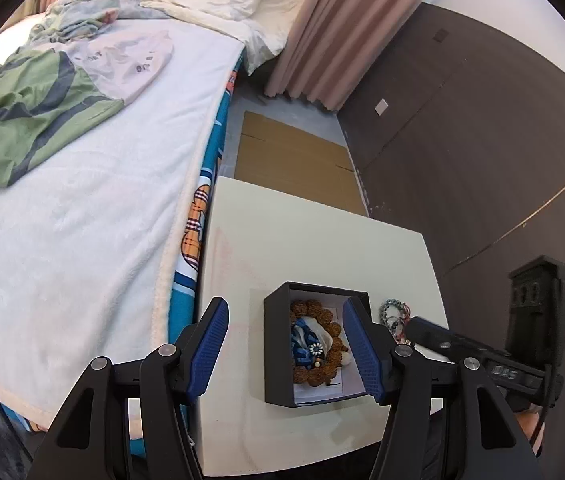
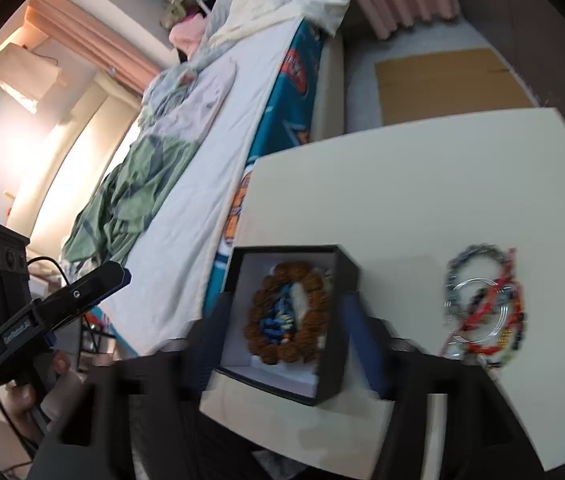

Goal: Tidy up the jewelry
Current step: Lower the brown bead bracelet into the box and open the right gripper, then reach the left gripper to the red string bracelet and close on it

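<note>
A black open box (image 1: 278, 344) (image 2: 338, 320) stands on a cream table (image 1: 302, 240) (image 2: 422, 192). Inside lie a brown bead bracelet (image 1: 328, 364) (image 2: 314, 284) and a blue and white piece (image 1: 302, 340) (image 2: 278, 320). A pile of bracelets (image 1: 392, 314) (image 2: 482, 308), grey, red, clear and dark, lies on the table right of the box. My left gripper (image 1: 286, 348) is open and empty, its blue fingers either side of the box, above it. My right gripper (image 2: 286, 340) is open and empty, blurred, hovering over the box; it also shows in the left wrist view (image 1: 462, 348).
A bed (image 1: 82, 220) (image 2: 202, 184) with a white blanket and green clothes runs along the table's left side. Flat cardboard (image 1: 294, 160) (image 2: 450, 84) lies on the floor beyond the table. A dark wall panel (image 1: 482, 120) stands to the right.
</note>
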{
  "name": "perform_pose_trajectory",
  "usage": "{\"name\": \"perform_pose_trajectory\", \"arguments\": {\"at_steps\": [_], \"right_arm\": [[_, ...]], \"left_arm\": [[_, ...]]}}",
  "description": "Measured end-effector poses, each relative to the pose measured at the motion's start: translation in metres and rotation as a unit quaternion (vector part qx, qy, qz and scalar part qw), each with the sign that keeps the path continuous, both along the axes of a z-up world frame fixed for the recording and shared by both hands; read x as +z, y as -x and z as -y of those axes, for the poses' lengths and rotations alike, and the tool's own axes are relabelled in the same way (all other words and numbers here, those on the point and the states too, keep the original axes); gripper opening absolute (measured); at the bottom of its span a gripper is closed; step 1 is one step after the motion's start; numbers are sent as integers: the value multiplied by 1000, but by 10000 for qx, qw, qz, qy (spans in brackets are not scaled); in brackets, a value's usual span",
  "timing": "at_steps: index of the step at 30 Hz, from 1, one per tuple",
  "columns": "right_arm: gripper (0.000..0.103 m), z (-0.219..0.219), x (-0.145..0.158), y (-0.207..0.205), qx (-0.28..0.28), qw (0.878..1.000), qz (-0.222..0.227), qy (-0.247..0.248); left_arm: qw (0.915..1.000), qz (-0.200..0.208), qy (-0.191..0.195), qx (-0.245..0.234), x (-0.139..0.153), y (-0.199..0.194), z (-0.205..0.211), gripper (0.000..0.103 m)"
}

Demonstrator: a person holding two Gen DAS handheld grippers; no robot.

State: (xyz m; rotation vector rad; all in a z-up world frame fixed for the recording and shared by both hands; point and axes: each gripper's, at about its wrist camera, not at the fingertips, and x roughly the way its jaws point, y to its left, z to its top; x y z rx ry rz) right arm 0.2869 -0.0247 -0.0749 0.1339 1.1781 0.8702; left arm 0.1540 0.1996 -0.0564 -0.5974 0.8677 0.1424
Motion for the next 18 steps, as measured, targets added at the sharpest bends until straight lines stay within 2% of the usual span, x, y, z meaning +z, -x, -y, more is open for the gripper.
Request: {"name": "perform_pose_trajectory", "arguments": {"at_steps": [3, 7, 10, 11, 18], "right_arm": [[65, 21, 7, -2, -142, 9998, 75, -92], [66, 55, 11, -6, -448, 9989, 142, 36], [80, 72, 12, -9, -614, 9979, 179, 102], [81, 79, 12, -8, -676, 9974, 212, 127], [82, 121, 11, -12, -1033, 9941, 249, 235]], "left_arm": [[9999, -5, 15, -102, -2, -6, 7, 61], [9994, -12, -9, -339, -2, -16, 22, 61], [9983, -42, -57, -574, -2, -26, 39, 61], [9979, -51, -73, -644, -2, -29, 44, 61], [9932, -126, -187, -1140, -4, -52, 83, 61]]}}
